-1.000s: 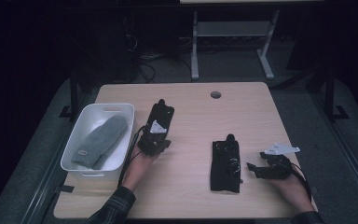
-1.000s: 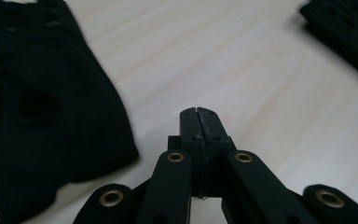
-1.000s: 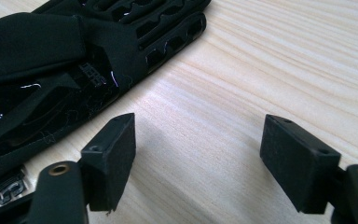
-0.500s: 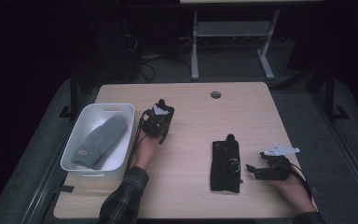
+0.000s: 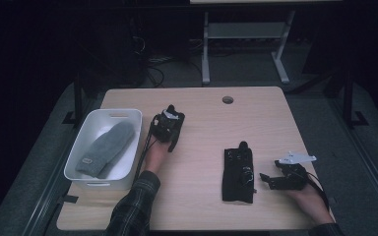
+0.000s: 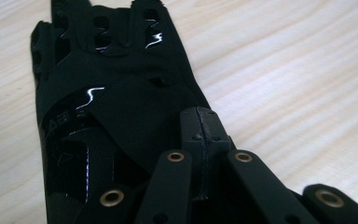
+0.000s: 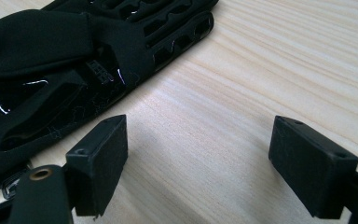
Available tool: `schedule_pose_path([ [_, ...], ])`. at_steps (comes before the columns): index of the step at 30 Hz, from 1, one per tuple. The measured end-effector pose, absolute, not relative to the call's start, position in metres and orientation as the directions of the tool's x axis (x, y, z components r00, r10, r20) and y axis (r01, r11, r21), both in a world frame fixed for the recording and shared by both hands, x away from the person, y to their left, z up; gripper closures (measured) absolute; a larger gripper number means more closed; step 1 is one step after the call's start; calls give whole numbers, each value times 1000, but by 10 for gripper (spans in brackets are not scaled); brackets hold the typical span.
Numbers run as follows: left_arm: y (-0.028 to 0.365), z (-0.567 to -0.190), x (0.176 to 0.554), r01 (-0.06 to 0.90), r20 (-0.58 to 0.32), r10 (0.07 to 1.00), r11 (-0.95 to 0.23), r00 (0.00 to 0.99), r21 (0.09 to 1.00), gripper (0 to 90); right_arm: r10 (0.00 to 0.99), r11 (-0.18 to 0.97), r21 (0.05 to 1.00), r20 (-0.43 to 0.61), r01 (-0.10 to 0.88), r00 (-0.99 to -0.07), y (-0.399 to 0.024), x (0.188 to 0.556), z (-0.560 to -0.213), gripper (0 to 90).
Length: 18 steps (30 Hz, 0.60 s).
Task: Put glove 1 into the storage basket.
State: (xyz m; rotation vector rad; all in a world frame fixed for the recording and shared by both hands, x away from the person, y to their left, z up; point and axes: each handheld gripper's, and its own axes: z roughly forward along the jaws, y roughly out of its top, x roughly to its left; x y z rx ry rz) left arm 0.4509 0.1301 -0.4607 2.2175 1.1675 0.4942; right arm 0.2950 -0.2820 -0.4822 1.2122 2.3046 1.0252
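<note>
My left gripper [image 5: 168,123] is shut, its pads [image 6: 200,128] pinching a fold of a black glove [image 6: 107,70] that lies stretched ahead of it on the wooden table [image 5: 211,128], beside the white bin. A second black glove [image 5: 237,172] lies flat at the front right. My right gripper [image 5: 267,179] rests just right of it, jaws wide apart. They have just been opening, and only bare wood lies between them [image 7: 198,158]. That glove [image 7: 51,56] sits to the left of the jaws, not touched.
A white bin [image 5: 128,115] at the table's left holds a grey mitten [image 5: 106,147]. A round cable hole [image 5: 228,100] sits near the far edge. Dark floor, cables and a white stand lie beyond the table.
My left hand has pushed forward along the bin's side, carrying the pinched end of the glove over the rest of it. The right hand and its glove have stayed put.
</note>
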Motion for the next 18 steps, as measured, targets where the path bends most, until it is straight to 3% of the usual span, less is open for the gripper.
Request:
schedule_pose_path([
  [18, 90, -463, 397, 571, -63, 722, -486, 689, 662, 895, 817, 376, 731, 29, 569, -576, -282, 295, -482, 194],
])
